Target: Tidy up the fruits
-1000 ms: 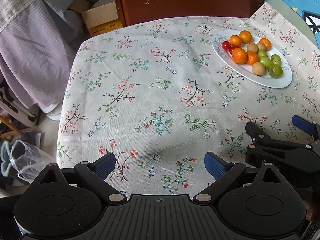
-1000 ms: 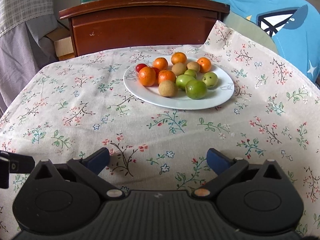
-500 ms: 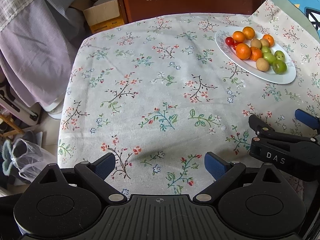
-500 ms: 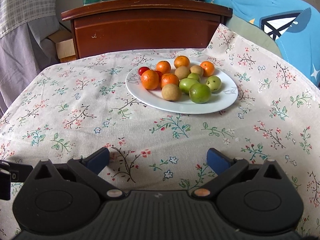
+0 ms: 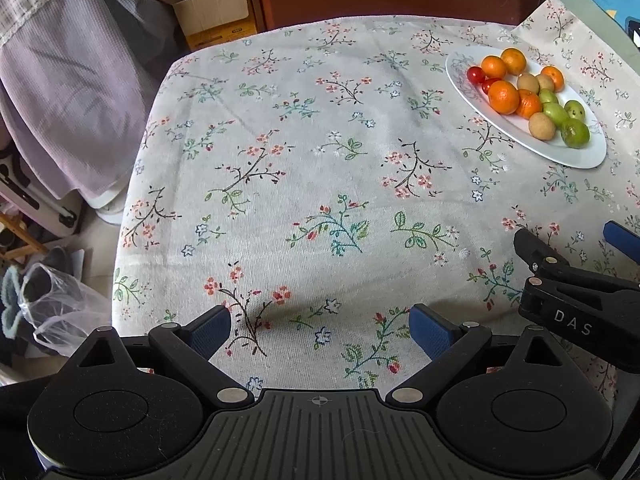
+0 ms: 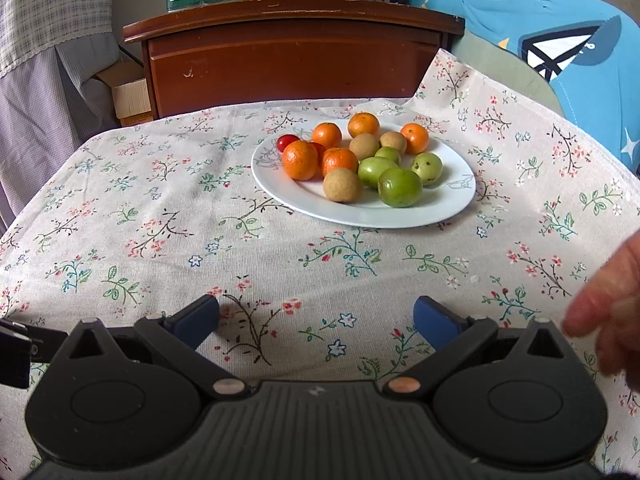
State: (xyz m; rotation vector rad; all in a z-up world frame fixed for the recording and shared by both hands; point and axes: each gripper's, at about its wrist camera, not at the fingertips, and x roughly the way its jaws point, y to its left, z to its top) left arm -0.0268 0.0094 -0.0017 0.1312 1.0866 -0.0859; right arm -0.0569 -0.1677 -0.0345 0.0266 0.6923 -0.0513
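Plainly, all the fruit lay together on the white plate (image 6: pixel 448 208) toward the far right of the bench (image 5: pixel 280 160), which was draped in a flowered cloth (image 6: pixel 120 216). Five small oranges (image 6: pixel 300 160) sat on the plate's left and far side, two red cherry tomatoes (image 6: pixel 287 142) at its far-left rim, three brownish round fruits (image 6: pixel 342 185) through the middle, and four green fruits (image 6: pixel 399 187) on the near right — loosely gathered by colour, though touching in one heap. The left hand-held gripper (image 5: pixel 320 330) hung over the near part of the cloth with its blue pads spread wide and nothing between them; the right hand-held gripper (image 6: pixel 316 320) was likewise released and empty, aimed straight at the plate from the near side. In the left wrist view its black body showed at the right edge, just beside the left one. A hand (image 6: pixel 612 304) intruded at the right edge of the right wrist view, near that tool. No fruit lay loose on the cloth and no second dish was in sight, so the scene fitted either a plate waiting to be sorted or one with the fruit gathered onto it; the pictures did not settle which. Should a piece need lifting, the tight cluster would call for a careful approach — the round fruits looked apt to roll when a neighbour was nudged.
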